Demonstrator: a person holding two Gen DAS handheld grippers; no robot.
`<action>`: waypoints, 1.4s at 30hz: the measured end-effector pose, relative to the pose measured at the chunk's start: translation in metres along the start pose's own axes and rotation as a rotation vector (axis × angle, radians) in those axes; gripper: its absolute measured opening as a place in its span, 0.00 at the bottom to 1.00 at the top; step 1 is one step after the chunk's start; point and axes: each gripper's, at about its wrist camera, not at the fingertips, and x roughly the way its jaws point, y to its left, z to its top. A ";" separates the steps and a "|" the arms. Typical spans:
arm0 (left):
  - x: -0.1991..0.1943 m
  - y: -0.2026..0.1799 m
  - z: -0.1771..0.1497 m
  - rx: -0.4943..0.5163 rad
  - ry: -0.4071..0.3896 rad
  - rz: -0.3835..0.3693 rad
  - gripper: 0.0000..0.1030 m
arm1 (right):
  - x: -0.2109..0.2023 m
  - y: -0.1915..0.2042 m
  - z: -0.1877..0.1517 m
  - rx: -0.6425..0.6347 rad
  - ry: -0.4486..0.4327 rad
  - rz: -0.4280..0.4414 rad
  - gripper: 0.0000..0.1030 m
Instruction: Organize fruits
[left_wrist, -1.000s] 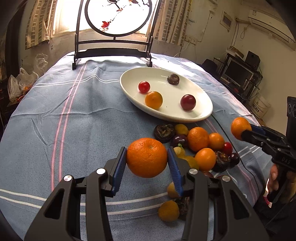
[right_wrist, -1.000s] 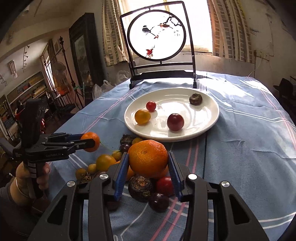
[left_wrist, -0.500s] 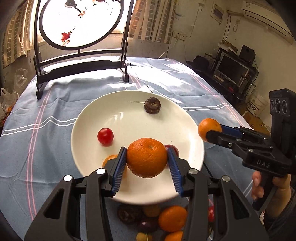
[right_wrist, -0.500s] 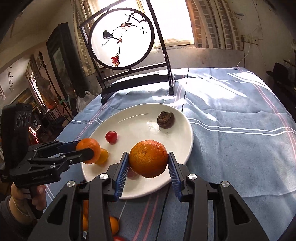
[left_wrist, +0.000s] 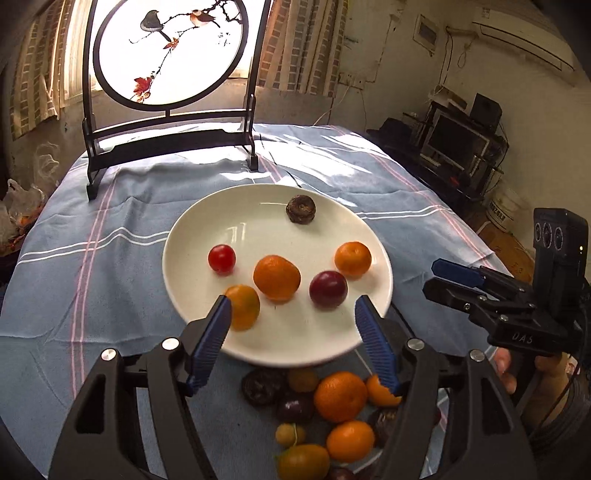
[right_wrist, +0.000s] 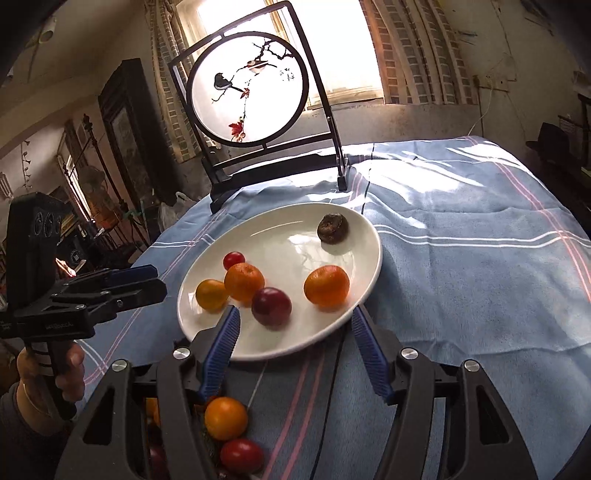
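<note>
A white plate (left_wrist: 258, 347) (right_wrist: 354, 229) on the blue cloth holds several fruits: a cherry tomato (left_wrist: 221, 259), three oranges (left_wrist: 276, 277) (left_wrist: 352, 259) (left_wrist: 243, 306), a plum (left_wrist: 328, 289) and a dark brown fruit (left_wrist: 301, 209). My left gripper (left_wrist: 293, 325) is open and empty over the plate's near rim. My right gripper (right_wrist: 293, 332) is open and empty over the plate's near edge; it also shows in the left wrist view (left_wrist: 448, 278). A pile of loose fruit (left_wrist: 340, 397) lies on the cloth just below the plate.
A black-framed round bird screen (left_wrist: 170, 55) stands at the table's far end behind the plate. More loose fruit (right_wrist: 225, 419) lies under the right gripper. The left gripper and hand show at the left in the right wrist view (right_wrist: 122, 284). Shelves with electronics (left_wrist: 458, 144) stand at the right.
Both grippers have opened and let go of their oranges, which now lie on the plate. Both have drawn back a little toward the plate's near rim.
</note>
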 end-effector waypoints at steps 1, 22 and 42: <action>-0.008 -0.002 -0.012 0.021 0.007 0.005 0.65 | -0.007 0.000 -0.010 0.005 0.000 0.006 0.62; -0.058 0.014 -0.146 0.036 0.116 0.070 0.37 | -0.044 0.009 -0.067 -0.038 -0.046 -0.006 0.62; -0.037 0.006 -0.147 0.099 0.117 0.078 0.33 | -0.043 0.009 -0.066 -0.036 -0.043 0.012 0.62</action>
